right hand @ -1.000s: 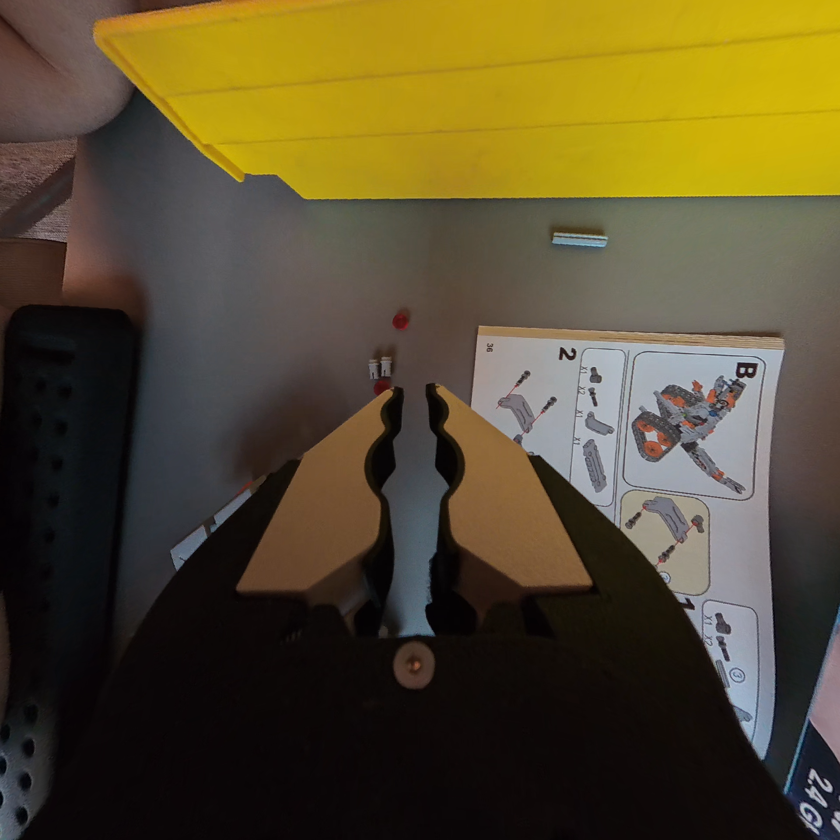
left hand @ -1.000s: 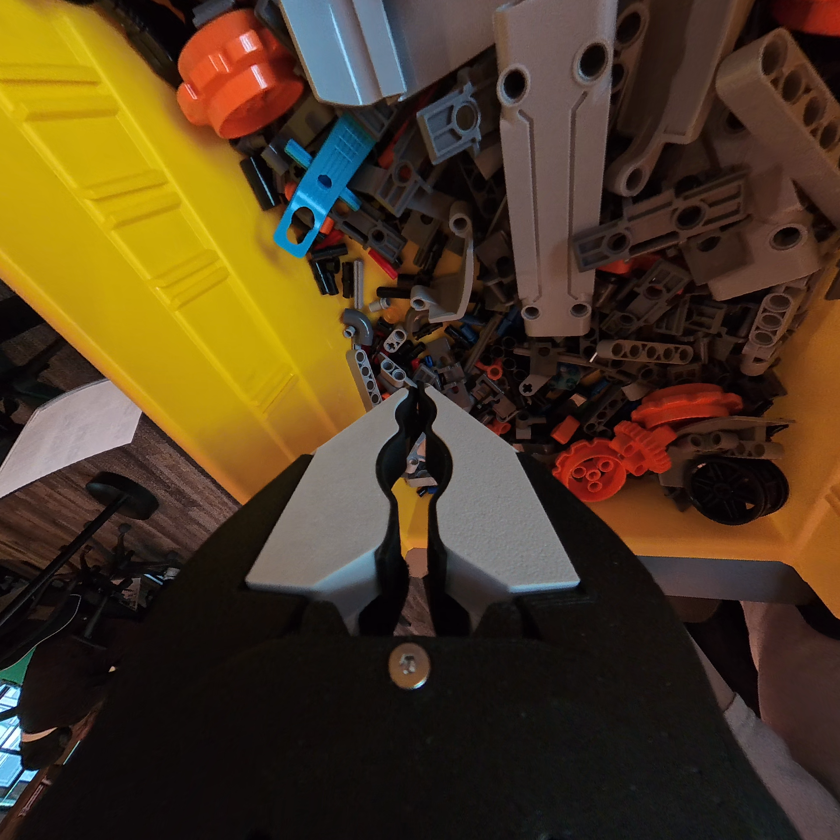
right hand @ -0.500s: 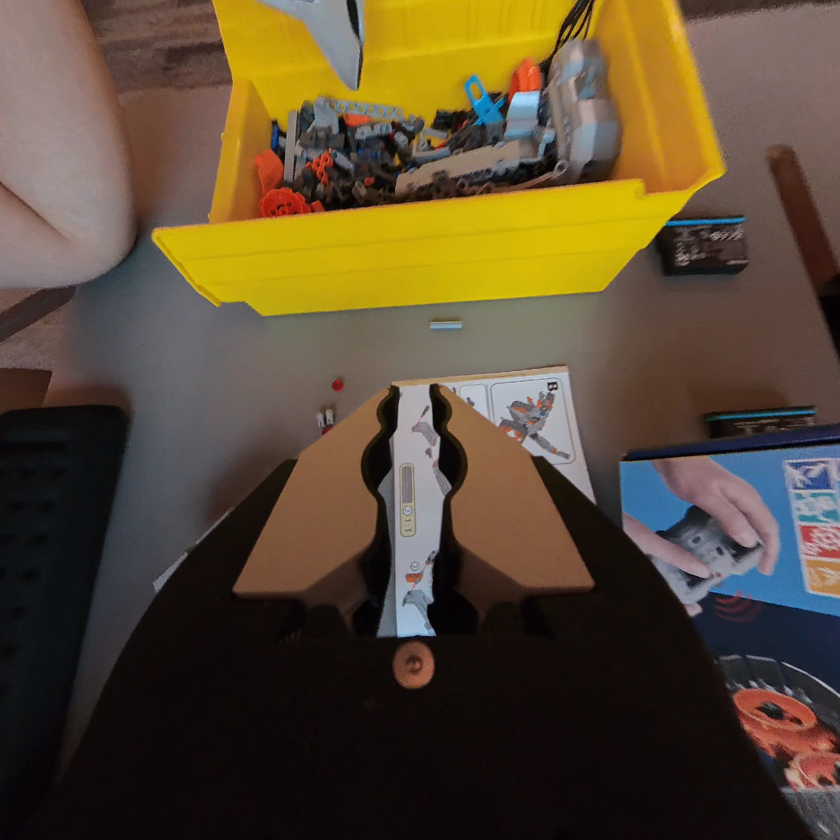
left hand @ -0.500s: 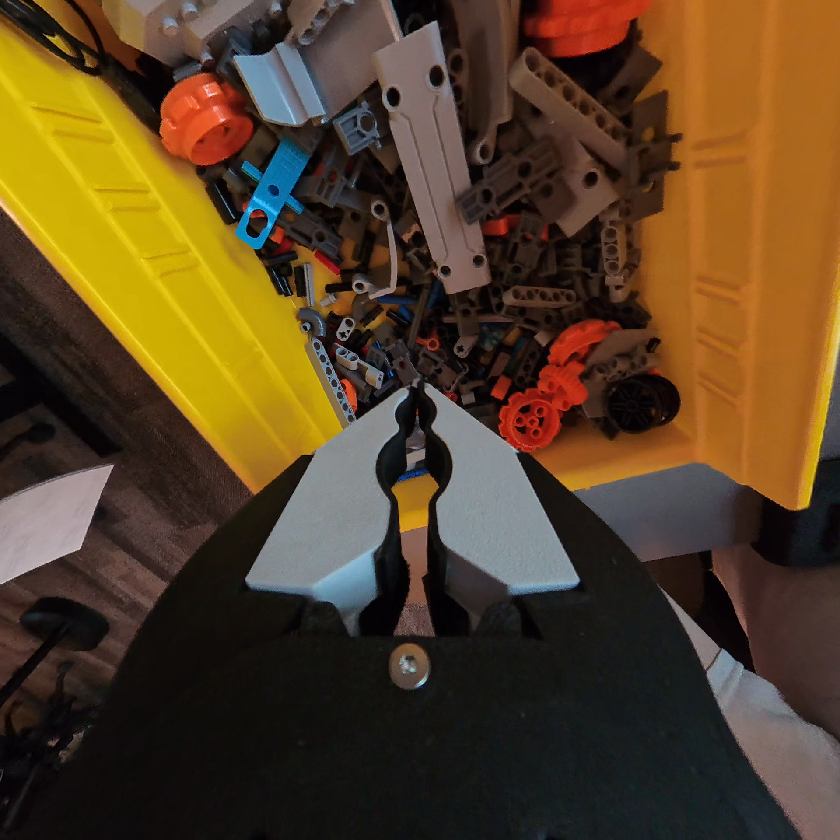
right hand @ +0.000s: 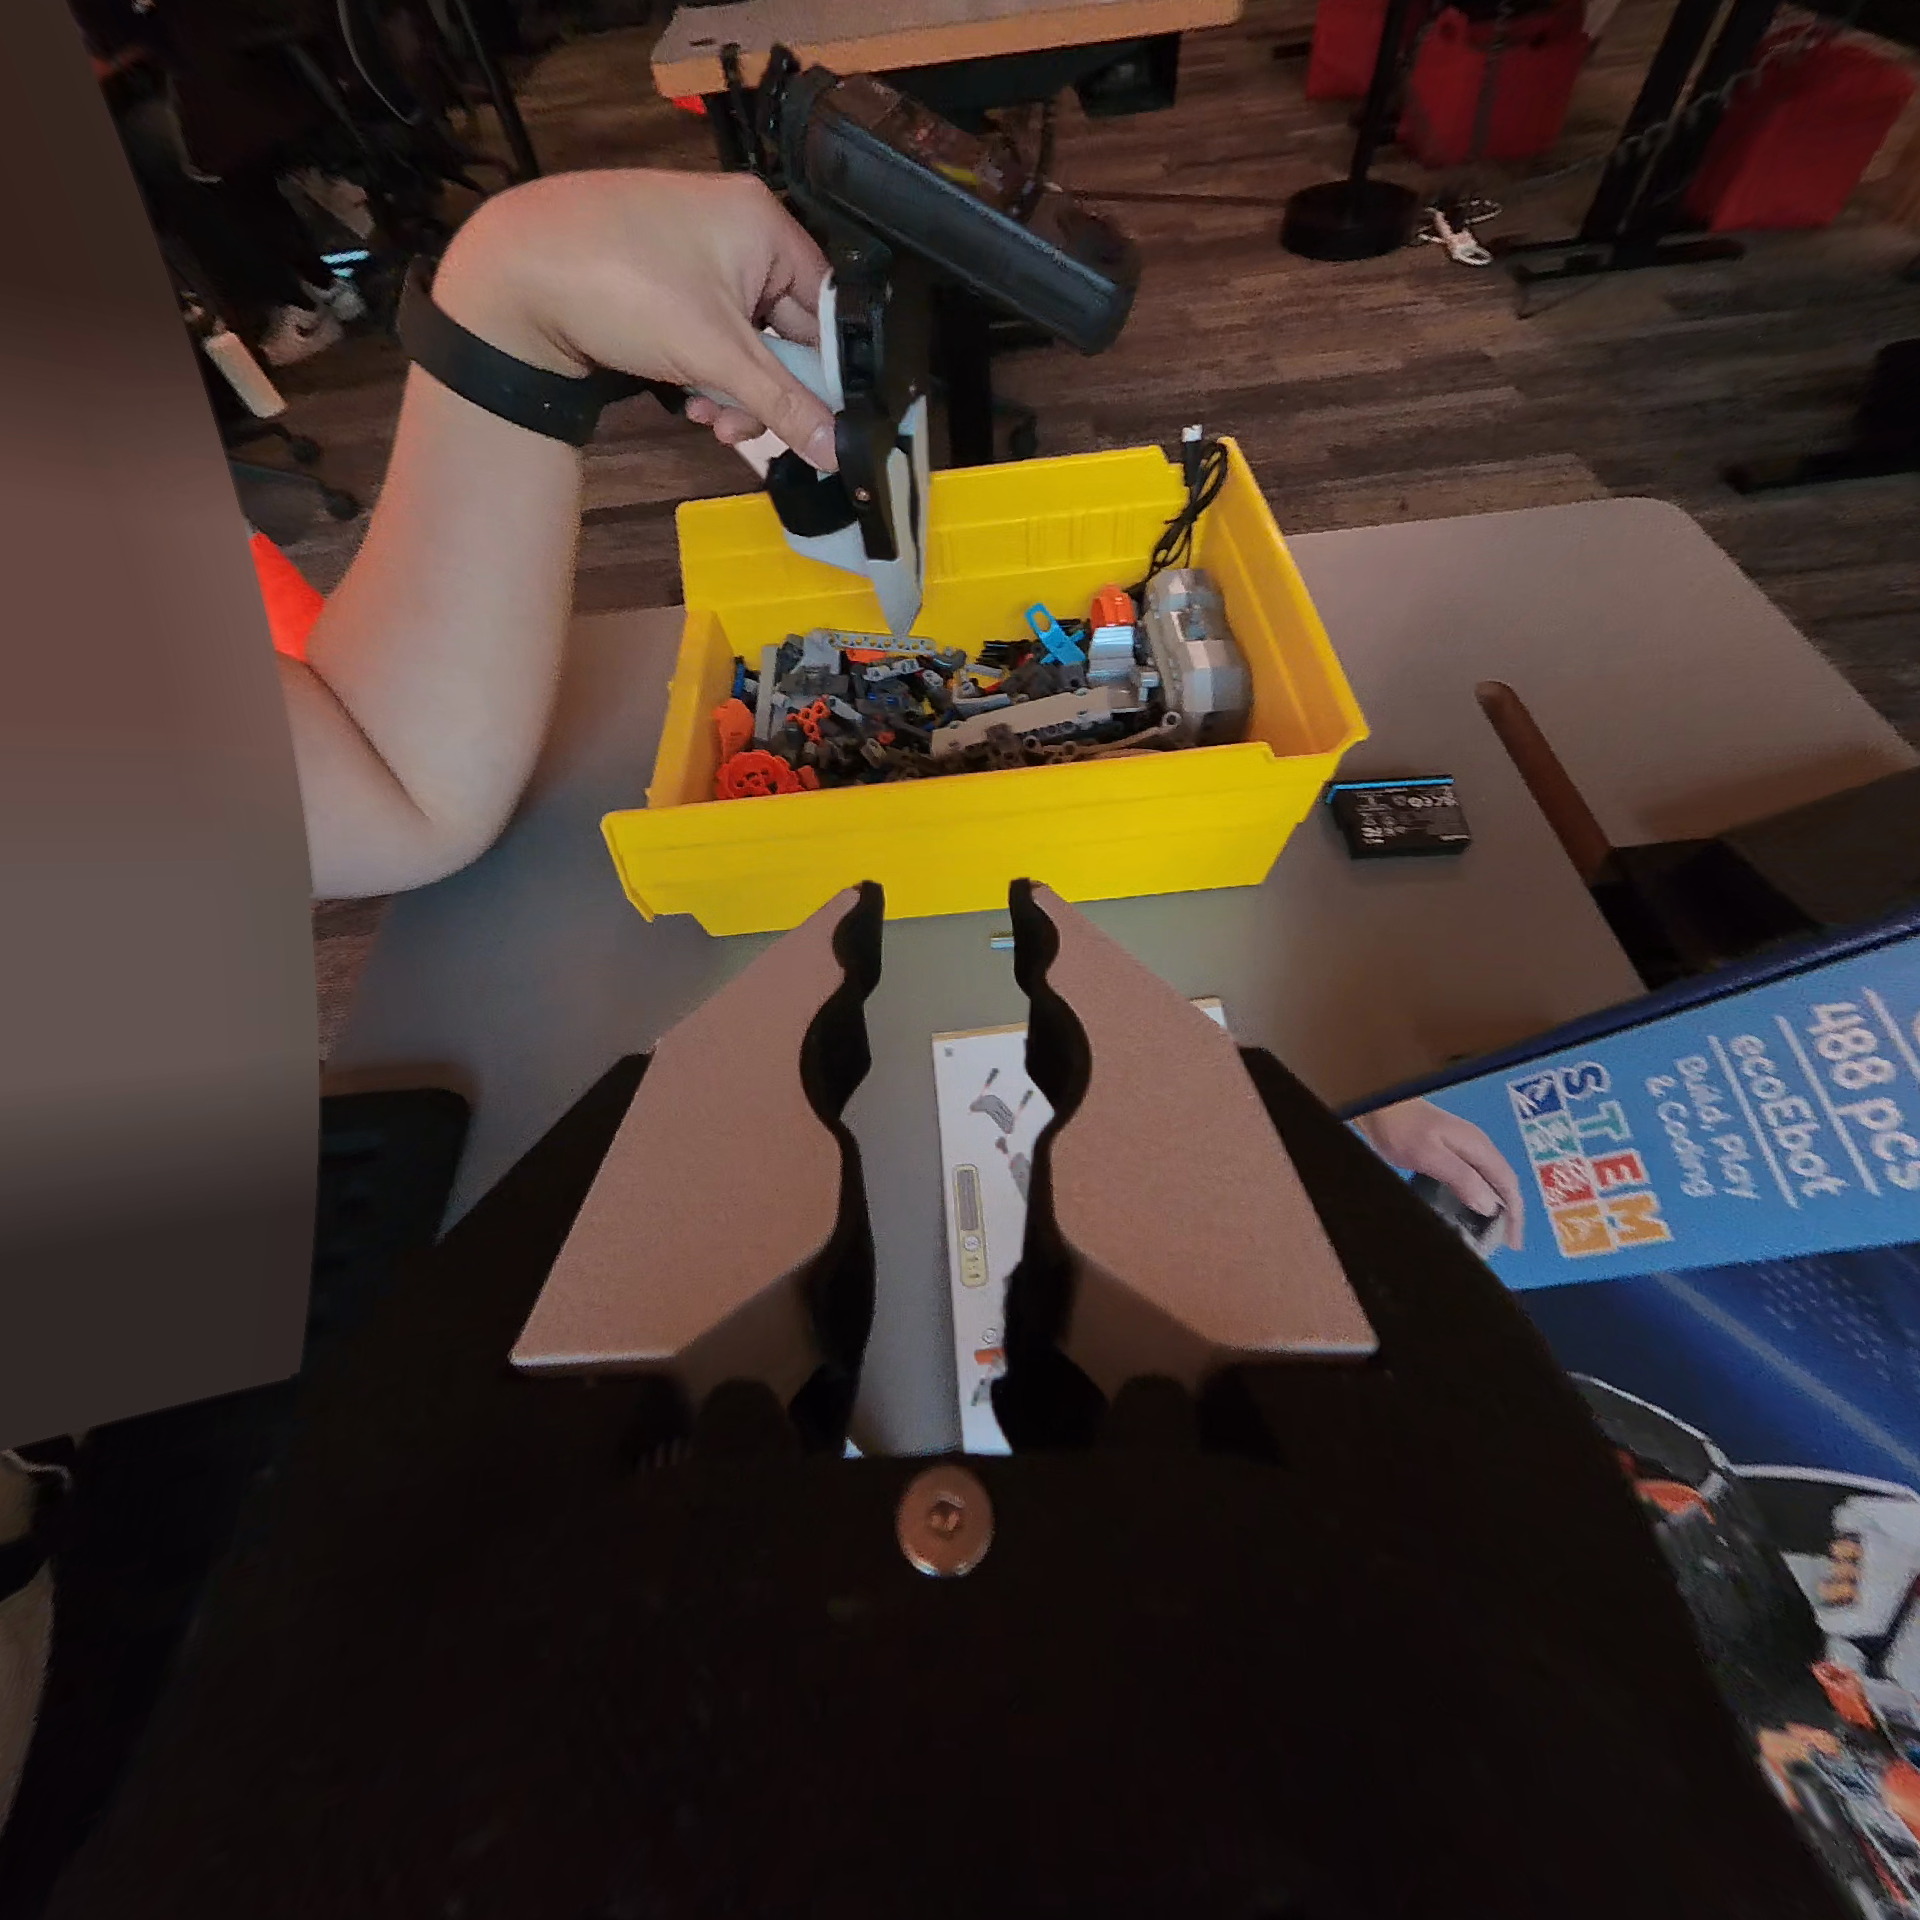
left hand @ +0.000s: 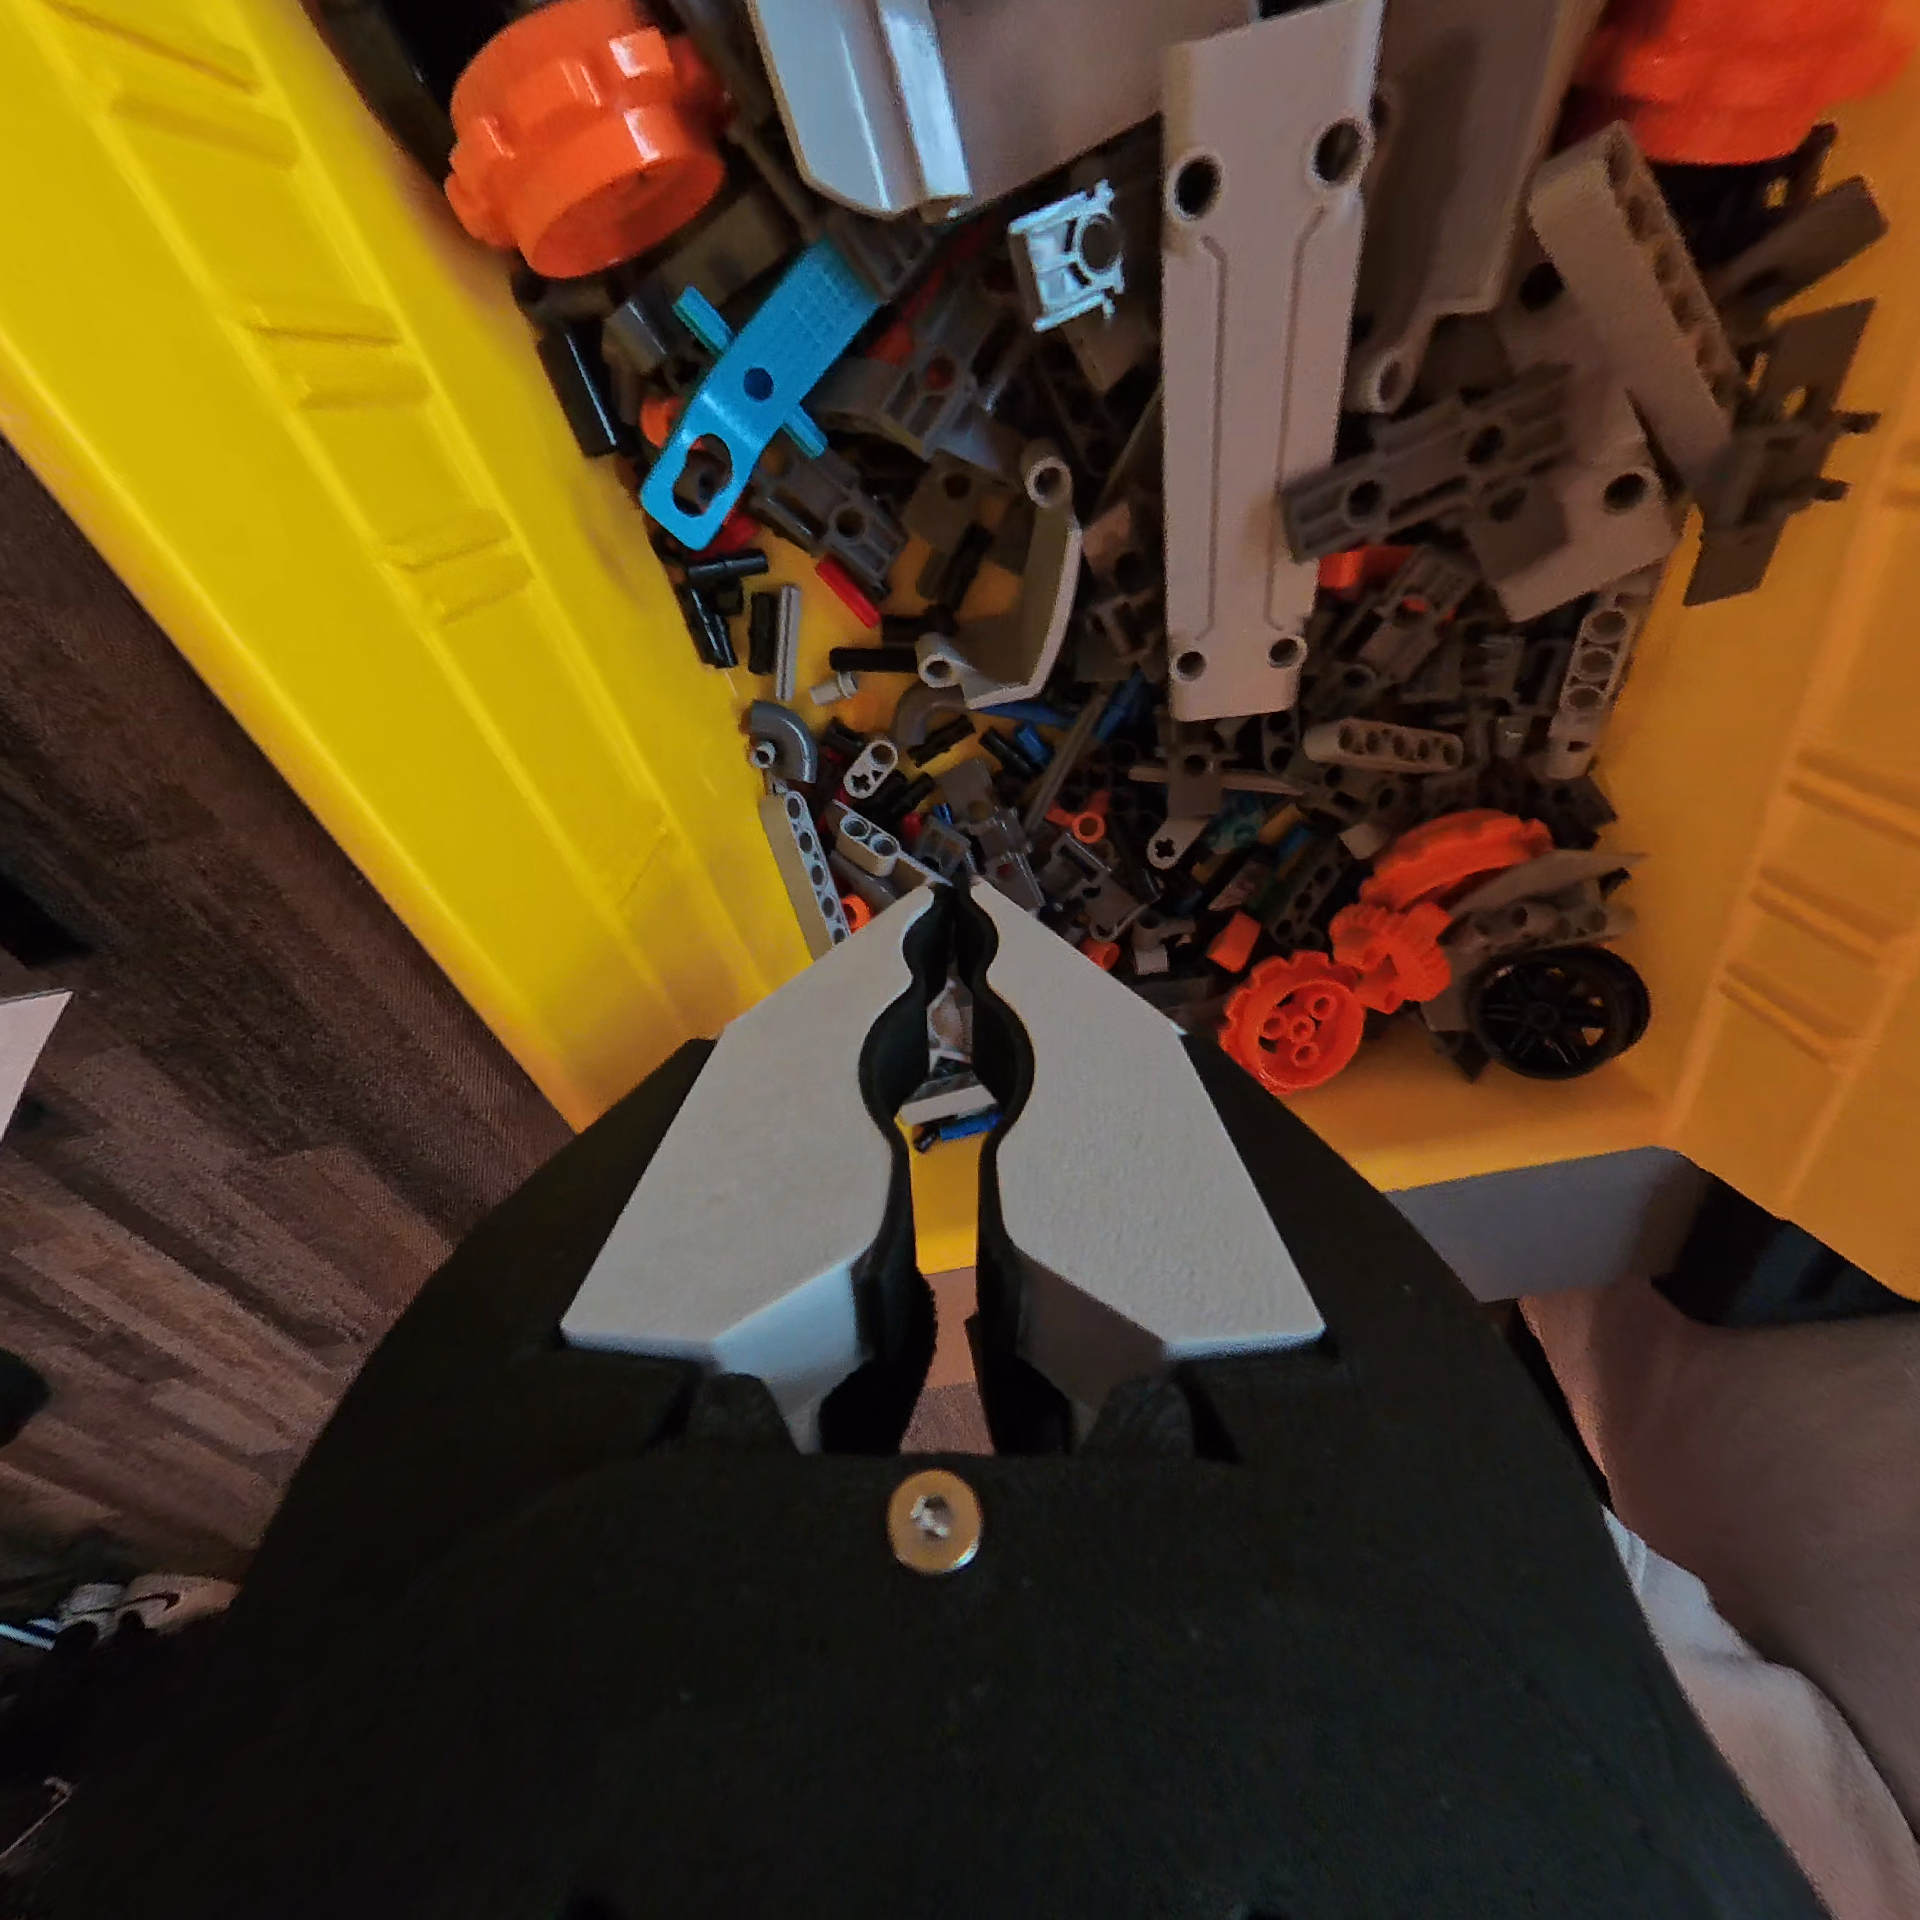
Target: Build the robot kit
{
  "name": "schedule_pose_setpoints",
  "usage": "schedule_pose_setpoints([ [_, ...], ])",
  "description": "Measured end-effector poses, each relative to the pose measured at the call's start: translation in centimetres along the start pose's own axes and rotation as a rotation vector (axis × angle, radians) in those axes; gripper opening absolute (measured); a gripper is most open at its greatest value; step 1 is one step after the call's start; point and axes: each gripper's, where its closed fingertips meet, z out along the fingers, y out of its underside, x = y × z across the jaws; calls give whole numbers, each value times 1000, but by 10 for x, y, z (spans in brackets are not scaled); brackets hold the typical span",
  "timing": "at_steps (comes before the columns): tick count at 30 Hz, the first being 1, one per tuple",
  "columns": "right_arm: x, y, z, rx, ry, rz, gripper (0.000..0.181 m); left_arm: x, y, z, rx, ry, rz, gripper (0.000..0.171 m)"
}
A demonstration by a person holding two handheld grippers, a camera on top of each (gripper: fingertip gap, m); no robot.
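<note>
A yellow bin (left hand: 416, 520) holds a heap of grey, black and orange building pieces. My left gripper (left hand: 961, 896) is shut, its tips just above small grey and black pieces near the bin's left wall. I see nothing between its tips. A blue flat piece (left hand: 758, 384), a long light grey panel (left hand: 1247, 416) and an orange gear (left hand: 1288, 1029) lie around it. In the right wrist view a hand (right hand: 623, 281) holds the left gripper (right hand: 902, 618) pointing down into the bin (right hand: 935, 842). My right gripper (right hand: 945, 899) is open and empty above an instruction booklet (right hand: 982, 1143).
A blue box (right hand: 1714, 1122) stands at the right of the grey table (right hand: 1558, 644). A black battery pack (right hand: 1397, 816) lies right of the bin. A small grey pin (right hand: 1000, 940) lies in front of it. A black perforated object (right hand: 384, 1164) is at the left. Across from one pair of fingers to the other is roughly 30 cm. To the orange gear (left hand: 1288, 1029): left tips about 10 cm, right tips about 25 cm. Seen from the right wrist view (right hand: 756, 778) as well.
The left gripper drew back from the pieces, then came down close to them again, still shut. The right gripper rose and tilted back from the table, and its jaws opened wider.
</note>
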Motion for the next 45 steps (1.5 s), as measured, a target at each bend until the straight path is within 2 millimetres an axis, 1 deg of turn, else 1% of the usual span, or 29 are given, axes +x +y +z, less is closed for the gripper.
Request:
schedule_pose_setpoints([
  [3,4,-2,-5,17,7,31,25,-7,-5,5,-9,-25,-12,0],
  [5,3,-4,-6,28,-10,51,24,-14,-15,3,22,-61,-9,0],
  [7,4,-4,-7,32,-4,50,24,-25,-26,-2,76,-126,-10,1],
  [10,4,-6,-9,39,7,39,24,-20,-33,-8,129,-91,-23,7],
  [12,4,-7,-10,47,13,35,24,-18,-33,-7,127,-77,-18,12],
  [15,5,-8,-11,49,15,36,24,-19,-33,-1,104,-84,-11,17],
  [20,8,-6,-12,41,29,31,24,-23,-49,15,85,-97,-34,30],
  [22,9,-7,-14,46,32,33,24,-25,-52,19,82,-105,-56,31],
  [24,10,-8,-16,54,36,35,24,-25,-55,18,92,-98,-71,31],
  [26,12,-11,-19,69,44,37,24,-26,-59,11,134,-99,-83,31],
  [29,15,-14,-23,91,56,40,25,-23,-69,-10,250,-76,-92,31],
  [31,17,-17,-25,112,66,30,26,-17,-73,-26,328,-50,-82,33],
  [34,17,-24,-27,146,90,-10,29,-7,-78,-57,462,-24,-44,34],
  [36,15,-31,-28,186,117,-66,33,2,-80,-85,580,-10,-15,34],
  [39,11,-40,-30,217,171,-135,49,19,-77,-132,776,18,47,36],
  [40,9,-43,-31,227,180,-150,53,25,-75,-149,850,23,69,40],
  [43,-1,-55,-38,287,202,-171,66,42,-62,-197,1064,49,140,44],
  [45,-8,-67,-44,351,218,-171,78,53,-51,-220,1176,76,187,44],
])
